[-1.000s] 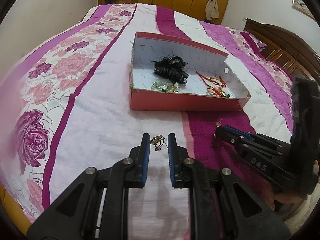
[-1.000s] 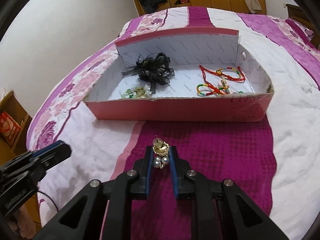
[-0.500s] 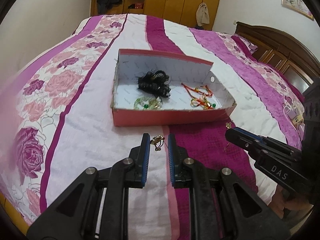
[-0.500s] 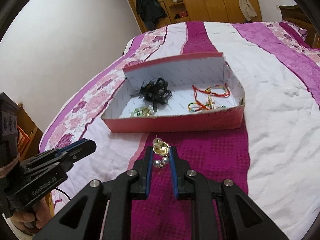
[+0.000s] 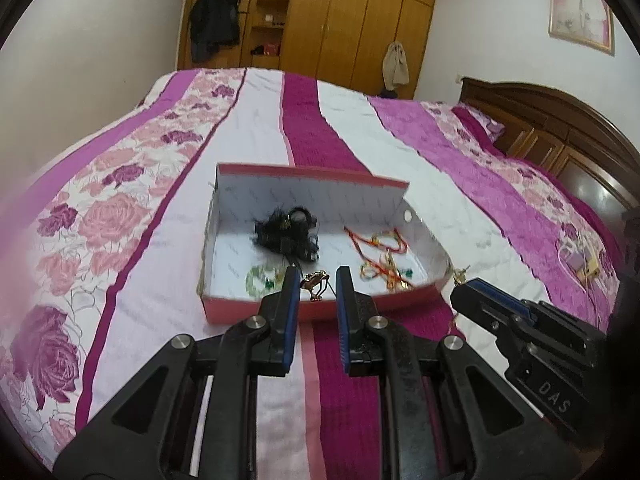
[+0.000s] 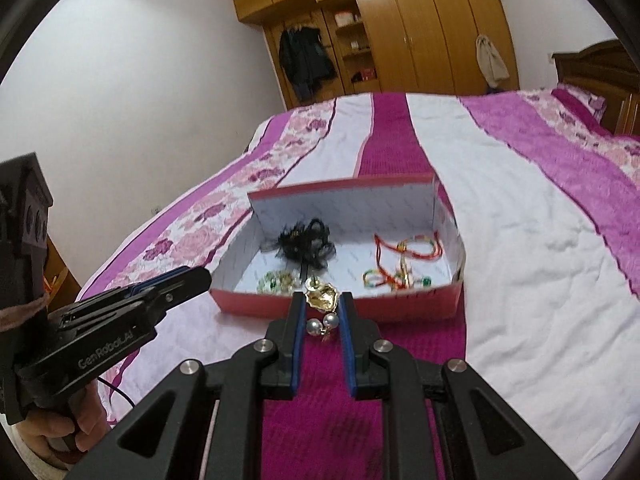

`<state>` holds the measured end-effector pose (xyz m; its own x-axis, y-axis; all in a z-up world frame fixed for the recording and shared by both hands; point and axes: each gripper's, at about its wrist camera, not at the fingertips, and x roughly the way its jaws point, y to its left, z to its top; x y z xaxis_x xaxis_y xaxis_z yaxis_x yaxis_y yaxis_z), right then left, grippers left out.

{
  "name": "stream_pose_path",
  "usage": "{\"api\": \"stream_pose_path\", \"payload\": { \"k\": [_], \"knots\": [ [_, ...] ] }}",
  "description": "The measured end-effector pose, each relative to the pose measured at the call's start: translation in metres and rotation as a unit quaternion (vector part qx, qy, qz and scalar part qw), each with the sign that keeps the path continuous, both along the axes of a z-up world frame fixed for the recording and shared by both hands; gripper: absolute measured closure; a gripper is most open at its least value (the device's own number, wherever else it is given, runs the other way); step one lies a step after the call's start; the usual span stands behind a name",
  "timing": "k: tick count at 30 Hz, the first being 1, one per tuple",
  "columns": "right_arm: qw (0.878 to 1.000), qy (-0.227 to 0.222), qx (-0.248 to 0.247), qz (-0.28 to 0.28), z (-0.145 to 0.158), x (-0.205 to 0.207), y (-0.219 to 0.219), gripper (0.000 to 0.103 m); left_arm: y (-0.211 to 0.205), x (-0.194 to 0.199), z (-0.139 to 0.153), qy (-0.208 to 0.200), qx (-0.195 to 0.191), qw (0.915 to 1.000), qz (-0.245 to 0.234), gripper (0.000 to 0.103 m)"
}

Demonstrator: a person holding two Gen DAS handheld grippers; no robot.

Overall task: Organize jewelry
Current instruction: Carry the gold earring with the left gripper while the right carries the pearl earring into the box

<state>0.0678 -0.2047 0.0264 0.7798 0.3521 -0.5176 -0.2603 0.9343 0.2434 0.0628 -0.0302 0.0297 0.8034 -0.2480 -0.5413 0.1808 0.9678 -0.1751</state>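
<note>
Both claws of mine are clamped on earrings above the bed. Between the blue pads of my left claw (image 5: pixel 317 280) sits a small gold earring (image 5: pixel 316 282), pinched at the very tips, with a thin wire loop hanging from it. My right claw (image 6: pixel 322 304) grips a gold leaf earring (image 6: pixel 322 298) whose post sticks up past the tips, while two grey pearls (image 6: pixel 322 323) dangle lower down between the pads. Just ahead of both claws lies the open pink box (image 5: pixel 256 309), white inside, resting on the striped pink and white bedspread (image 5: pixel 168 292). Inside it, a black hair tie (image 5: pixel 289 233) lies near the middle, a green bead piece (image 5: pixel 260 278) sits by the near wall on the left side, and a tangle of red and coloured cords (image 5: pixel 382 258) fills the right side. From my left camera the right claw (image 5: pixel 460 286) shows at the right edge of the box, its earring post poking up from the tip. From my right camera the left claw (image 6: pixel 200 280) reaches in from the left, its tip by the near left corner of the box (image 6: pixel 400 308).
</note>
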Motion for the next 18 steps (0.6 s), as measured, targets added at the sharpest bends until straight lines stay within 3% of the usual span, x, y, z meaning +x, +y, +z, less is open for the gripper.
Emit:
{"api": "stream_pose_path", "payload": {
  "k": [11,18],
  "knots": [
    [0.999,-0.042,0.005,-0.019,0.01,0.019,-0.002,0.085,-0.01,0.018,0.006,-0.076,0.026,0.9965,0.019,0.093],
    [0.997,-0.067,-0.013,-0.035,0.007,0.037,-0.001,0.085,-0.014,0.034,0.001,-0.084,0.022,0.996,0.023,0.093]
  ]
}}
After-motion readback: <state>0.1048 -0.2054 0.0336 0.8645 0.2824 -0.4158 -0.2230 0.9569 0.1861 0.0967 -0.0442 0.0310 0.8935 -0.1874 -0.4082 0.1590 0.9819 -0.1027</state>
